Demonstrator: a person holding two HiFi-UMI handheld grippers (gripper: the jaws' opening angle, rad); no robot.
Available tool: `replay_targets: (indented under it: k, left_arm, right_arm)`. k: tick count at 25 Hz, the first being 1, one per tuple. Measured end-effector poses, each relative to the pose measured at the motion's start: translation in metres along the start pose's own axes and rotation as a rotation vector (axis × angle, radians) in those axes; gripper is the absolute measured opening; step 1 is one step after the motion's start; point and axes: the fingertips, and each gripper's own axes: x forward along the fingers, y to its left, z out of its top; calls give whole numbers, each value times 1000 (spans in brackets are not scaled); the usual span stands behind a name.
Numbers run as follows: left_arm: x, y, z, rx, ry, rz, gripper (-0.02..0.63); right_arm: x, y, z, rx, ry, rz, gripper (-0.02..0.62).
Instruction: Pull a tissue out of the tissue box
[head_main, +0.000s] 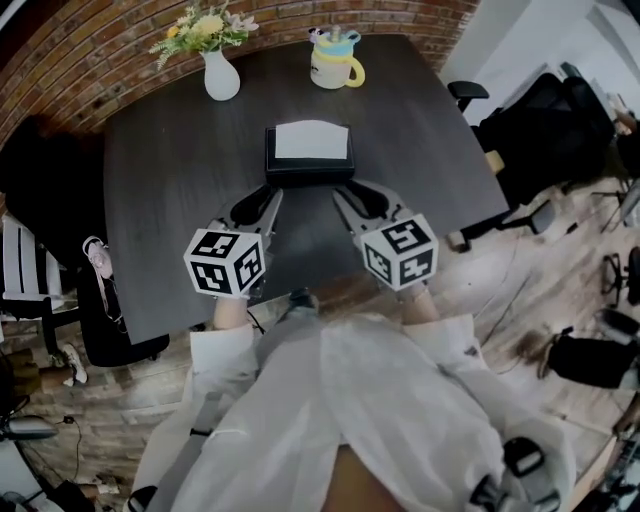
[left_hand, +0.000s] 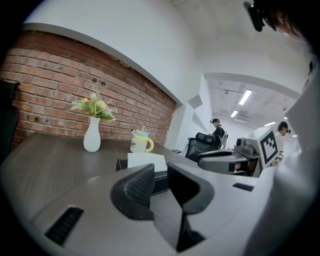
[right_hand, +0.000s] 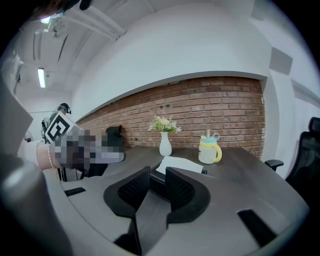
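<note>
While both grippers hover just short of the tissue box (head_main: 308, 168), neither holds anything. The left gripper (head_main: 262, 203) has its fingers (left_hand: 136, 189) released with a narrow gap between them, and the right gripper (head_main: 352, 197) has its fingers (right_hand: 181, 190) parted likewise and empty. The box sits near the middle of the dark bench (head_main: 170, 200), just beyond the fingertips, with a white tissue (head_main: 311, 140) showing at its top opening. A vase (head_main: 221, 75) and a mug (head_main: 335, 62) stand well behind it by the far edge.

The step in hand looks like the approach. One gripper would best steady the box at a side or top edge, since the box is probably light and could lift with the sheet. The other should come in over the top and pinch only the exposed tissue, not the box rim. It should then draw straight up and slowly, so the sheet slides free without tearing.
</note>
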Motion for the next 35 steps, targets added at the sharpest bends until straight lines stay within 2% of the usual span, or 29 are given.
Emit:
replay_targets:
  k: [7, 14, 20, 29, 35]
  left_arm:
    - [34, 47, 14, 35, 42, -47, 72]
    - [55, 67, -8, 66, 144, -80, 72]
    - [67, 73, -23, 59, 190, -63, 72]
    - [81, 77, -35, 45, 243, -10, 132]
    - [90, 79, -34, 103, 283, 18, 144]
  right_arm:
    - [54, -20, 15, 16, 12, -38, 86]
    - [72, -33, 8, 44, 10, -100, 84]
    - [80, -40, -6, 39, 64, -77, 84]
    - [96, -57, -10, 16, 122, -22, 84]
    - [107, -70, -11, -14, 156, 13, 84]
